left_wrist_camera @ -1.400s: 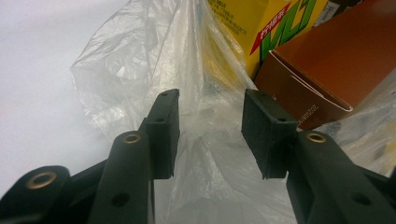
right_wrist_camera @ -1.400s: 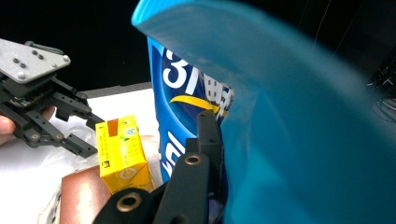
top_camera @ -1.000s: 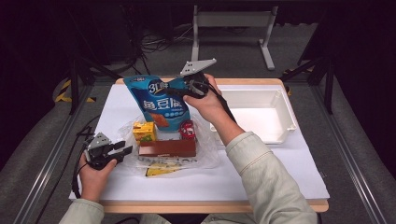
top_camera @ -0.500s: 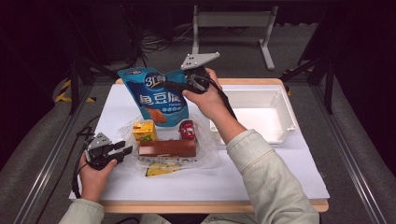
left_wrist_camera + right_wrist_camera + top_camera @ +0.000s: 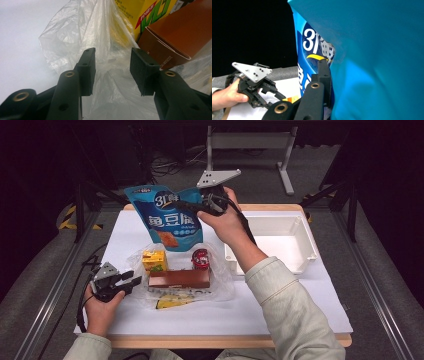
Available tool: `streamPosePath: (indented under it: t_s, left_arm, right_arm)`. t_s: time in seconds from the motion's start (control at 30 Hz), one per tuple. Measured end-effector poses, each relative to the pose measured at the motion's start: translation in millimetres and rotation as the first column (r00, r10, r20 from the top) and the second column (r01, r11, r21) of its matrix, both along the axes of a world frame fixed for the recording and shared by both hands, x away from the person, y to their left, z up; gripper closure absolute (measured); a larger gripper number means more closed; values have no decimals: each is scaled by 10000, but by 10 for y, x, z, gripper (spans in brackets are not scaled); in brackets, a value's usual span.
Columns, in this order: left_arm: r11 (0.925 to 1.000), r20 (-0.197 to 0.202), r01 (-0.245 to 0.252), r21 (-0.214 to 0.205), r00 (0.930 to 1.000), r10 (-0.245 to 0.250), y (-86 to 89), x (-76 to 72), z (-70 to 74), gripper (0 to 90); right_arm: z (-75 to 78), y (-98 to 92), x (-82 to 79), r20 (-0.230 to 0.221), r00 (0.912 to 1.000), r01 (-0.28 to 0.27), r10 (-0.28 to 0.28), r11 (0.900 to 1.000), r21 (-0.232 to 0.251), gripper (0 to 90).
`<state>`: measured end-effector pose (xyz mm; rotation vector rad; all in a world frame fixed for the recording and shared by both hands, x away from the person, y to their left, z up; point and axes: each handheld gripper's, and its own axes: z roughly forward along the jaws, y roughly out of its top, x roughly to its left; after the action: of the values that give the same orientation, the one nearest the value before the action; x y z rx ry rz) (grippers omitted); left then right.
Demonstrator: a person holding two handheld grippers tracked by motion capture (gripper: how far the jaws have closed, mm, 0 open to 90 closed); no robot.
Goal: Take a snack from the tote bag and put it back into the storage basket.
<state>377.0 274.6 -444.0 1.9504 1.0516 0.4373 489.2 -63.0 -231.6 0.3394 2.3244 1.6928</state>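
While the left gripper (image 5: pixel 131 283) rests half-open on the white table (image 5: pixel 280 305), its jaws straddling crinkled clear plastic bag (image 5: pixel 105 50) without pinching it, a yellow carton (image 5: pixel 154 260) and brown box (image 5: pixel 180 278) lie just beside. Further right, the right gripper (image 5: pixel 192 208) is clamped on a glossy blue snack pouch (image 5: pixel 167 220), lifted above the table, beside a white rectangular tray (image 5: pixel 300 262); dark floor surrounds.

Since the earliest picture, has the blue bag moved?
Yes. The blue bag, clamped in the right gripper, has risen clear of the brown box toward the table's far edge.
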Motion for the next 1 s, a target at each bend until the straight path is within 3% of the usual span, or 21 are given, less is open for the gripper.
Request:
streamPosePath:
  t_s: [0.27, 1.0]
  left_arm:
    - [10000, 52, -8, 53, 10000, 8, 12, 2, 3, 560]
    - [9999, 62, -157, 53, 9999, 157, 18, -6, 7, 556]
  right_arm:
    - [81, -121, -12, -2, 9999, 153, -153, 9999, 31, 900]
    - [287, -757, -45, 413, 9923, 1165, -1164, 9932, -12, 900]
